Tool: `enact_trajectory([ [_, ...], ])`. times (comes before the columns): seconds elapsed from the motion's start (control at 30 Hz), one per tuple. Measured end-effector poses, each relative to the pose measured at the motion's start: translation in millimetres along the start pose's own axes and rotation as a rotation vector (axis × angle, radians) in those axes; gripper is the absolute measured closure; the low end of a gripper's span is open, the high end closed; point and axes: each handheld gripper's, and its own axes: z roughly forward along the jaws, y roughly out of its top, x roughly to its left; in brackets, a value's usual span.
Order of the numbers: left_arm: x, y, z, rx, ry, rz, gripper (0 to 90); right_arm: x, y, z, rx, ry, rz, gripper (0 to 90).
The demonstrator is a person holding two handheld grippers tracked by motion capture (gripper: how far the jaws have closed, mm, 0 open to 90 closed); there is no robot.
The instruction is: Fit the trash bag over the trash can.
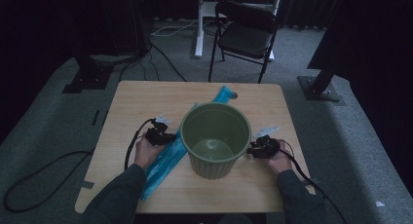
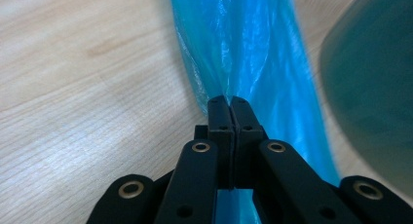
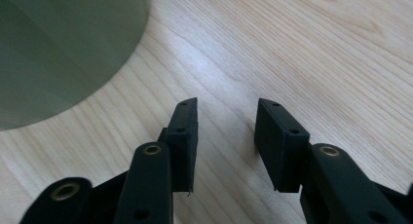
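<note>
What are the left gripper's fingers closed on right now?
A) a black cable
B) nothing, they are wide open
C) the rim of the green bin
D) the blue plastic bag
D. In the left gripper view the left gripper has its fingers pressed together on the blue plastic bag, which lies on the table beside the green bin.

A light wooden counter (image 1: 146,95) carries a green ribbed bin (image 1: 215,141) at its middle, standing upright, with a long blue plastic bag (image 1: 163,163) lying slantwise beneath it.
</note>
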Motion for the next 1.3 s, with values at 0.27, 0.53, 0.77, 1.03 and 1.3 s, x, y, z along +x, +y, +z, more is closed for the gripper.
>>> enact_trajectory([
  [0.27, -0.4, 2.4, -25.2, -0.055, -0.009, 0.028, 89.1, 3.5, 6.4, -6.7, -0.041, 0.026, -0.004, 71.1],
  [0.53, -5.7, 9.7, -45.7, -0.104, 0.003, 0.044, 89.1, 7.0, 12.6, -8.5, -0.063, 0.052, -0.004, 74.9],
  [0.77, -14.0, 17.9, -63.2, -0.151, 0.019, 0.074, 89.1, 8.2, 14.3, -9.0, -0.075, 0.062, -0.007, 74.9],
  [1.03, -17.1, 30.5, -79.1, -0.201, 0.011, 0.079, 89.1, 9.9, 16.4, -8.6, -0.087, 0.071, -0.017, 74.8],
  [1.3, -22.2, 42.8, -101.6, -0.268, -0.015, 0.082, 89.1, 11.7, 17.7, -9.9, -0.101, 0.086, -0.020, 73.5],
])
